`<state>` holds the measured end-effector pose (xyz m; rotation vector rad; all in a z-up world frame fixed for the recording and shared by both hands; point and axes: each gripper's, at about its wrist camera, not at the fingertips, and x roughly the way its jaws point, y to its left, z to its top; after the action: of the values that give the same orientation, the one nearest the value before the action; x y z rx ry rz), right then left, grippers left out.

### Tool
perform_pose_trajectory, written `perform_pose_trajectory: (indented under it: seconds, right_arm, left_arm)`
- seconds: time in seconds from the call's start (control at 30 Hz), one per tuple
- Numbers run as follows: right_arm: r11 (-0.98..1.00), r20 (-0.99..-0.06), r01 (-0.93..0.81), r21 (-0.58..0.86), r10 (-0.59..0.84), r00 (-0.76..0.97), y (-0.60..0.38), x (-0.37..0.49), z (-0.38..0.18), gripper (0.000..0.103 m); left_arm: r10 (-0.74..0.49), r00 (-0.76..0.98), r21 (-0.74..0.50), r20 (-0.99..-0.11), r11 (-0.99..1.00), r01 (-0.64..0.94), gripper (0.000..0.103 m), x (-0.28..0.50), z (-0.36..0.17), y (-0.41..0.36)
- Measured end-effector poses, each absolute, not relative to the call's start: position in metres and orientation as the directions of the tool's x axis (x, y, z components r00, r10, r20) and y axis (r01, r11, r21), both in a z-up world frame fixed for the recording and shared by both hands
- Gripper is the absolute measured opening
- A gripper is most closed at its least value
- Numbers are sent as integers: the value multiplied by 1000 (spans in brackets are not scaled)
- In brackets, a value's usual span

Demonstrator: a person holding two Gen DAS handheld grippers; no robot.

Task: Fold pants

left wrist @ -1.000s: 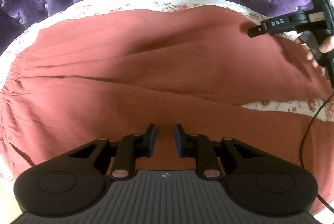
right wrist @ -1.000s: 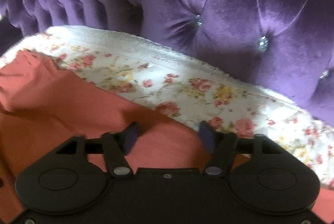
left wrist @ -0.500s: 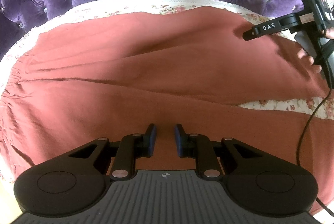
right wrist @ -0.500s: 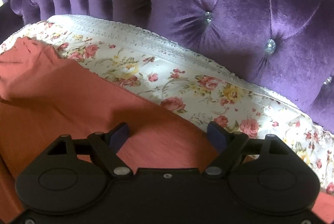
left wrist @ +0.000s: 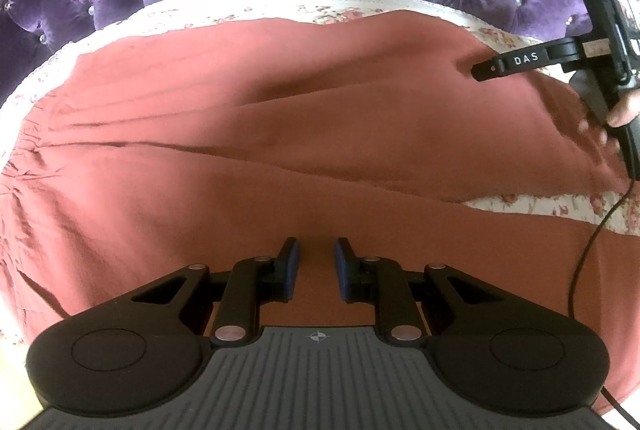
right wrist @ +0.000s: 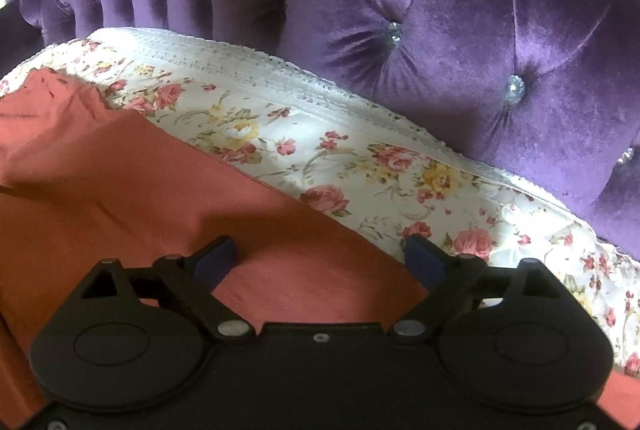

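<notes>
We see the rust-red pants (left wrist: 248,133) spread flat across the floral bedsheet (right wrist: 360,165), waistband toward the left of the left wrist view, legs running right, against the purple tufted headboard (right wrist: 460,41). The far ends of both legs are cut off at the frame edge; a hand (left wrist: 616,117) on the other tool is partly hidden and blurred. Left gripper (left wrist: 316,262): jaws part-way apart, nothing between the pads, hovering over the near leg. Right gripper (right wrist: 320,258): jaws spread wide, wider than 1 second ago, straddling the upper leg's edge without pinching it; a black cable (left wrist: 588,250) trails from it. No containers in view.
</notes>
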<state>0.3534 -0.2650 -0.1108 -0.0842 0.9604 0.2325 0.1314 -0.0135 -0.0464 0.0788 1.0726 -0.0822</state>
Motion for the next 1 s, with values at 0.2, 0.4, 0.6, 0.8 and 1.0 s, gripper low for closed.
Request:
perform_pose_trajectory:
  seconds: [0.2,0.4,0.6,0.8,1.0]
  right_arm:
    - [961,-798,-278,15,179,575,-266,350,-109,92]
    - [929,-821,-368,43,243,517,-269,370,-102,87]
    - [894,-818,-434,111,330,471,-274,376,-90,12]
    - [899,-779,-436,42,303,549,-266,336,-60,8]
    - [875,-716,-481,-50,304,628,-242,250,-23,7]
  left_arm:
    - [-30,477,23,-878,994,104,20,131,-47,-11]
    - [-23,480,31,-877,994,103,20,132,-48,-10]
    - [-8,484,46,-875,994,100,20,134,-47,-7]
    - [0,511,72,-859,990,121,20,137,-34,-5]
    - [-53,561,49,-826,985,167,20,143,-3,-12]
